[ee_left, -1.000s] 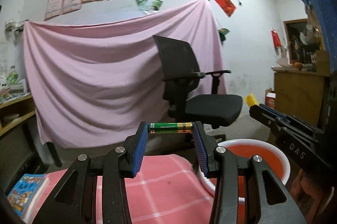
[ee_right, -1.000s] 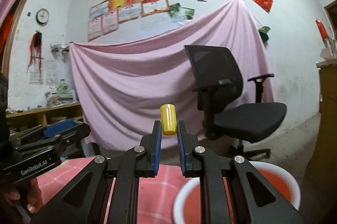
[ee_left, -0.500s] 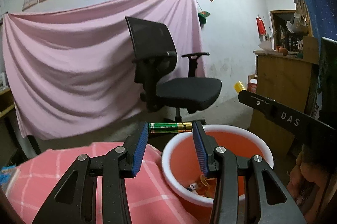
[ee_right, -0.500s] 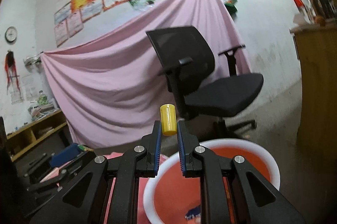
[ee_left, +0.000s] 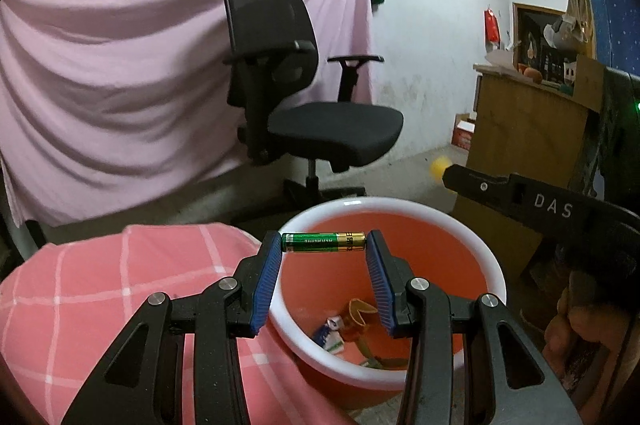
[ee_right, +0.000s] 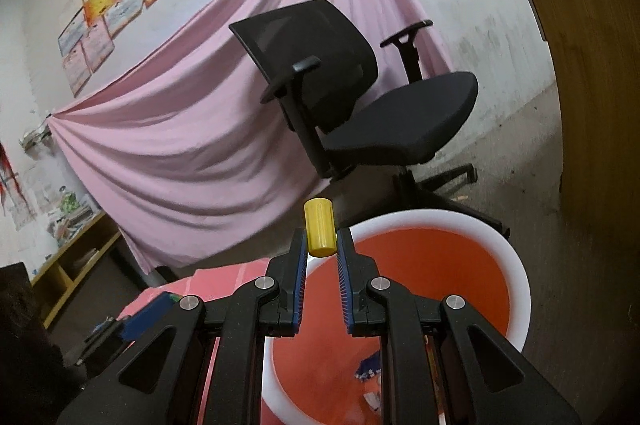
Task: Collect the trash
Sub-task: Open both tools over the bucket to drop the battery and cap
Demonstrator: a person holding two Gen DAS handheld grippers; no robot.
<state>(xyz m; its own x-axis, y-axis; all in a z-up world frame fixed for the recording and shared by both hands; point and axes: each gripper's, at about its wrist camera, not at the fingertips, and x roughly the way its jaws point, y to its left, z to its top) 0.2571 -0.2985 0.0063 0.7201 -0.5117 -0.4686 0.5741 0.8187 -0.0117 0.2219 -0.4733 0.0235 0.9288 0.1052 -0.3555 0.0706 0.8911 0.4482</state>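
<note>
My left gripper is shut on a green and gold battery, held crosswise by its ends above the near rim of an orange bin with a white rim. Scraps of trash lie at the bin's bottom. My right gripper is shut on a small yellow cylinder that stands up between its blue pads, over the left side of the same bin. In the left wrist view the right gripper's black body reaches in from the right, with the yellow cylinder at its tip.
A pink checked cloth covers the surface left of the bin. Behind stand a black office chair, a pink sheet hung on the wall, and a wooden cabinet at right. A low shelf sits at left.
Both grippers have swung right and tipped downward, bringing the orange bin under them and its contents into view. The battery and the yellow cylinder stay gripped as before.
</note>
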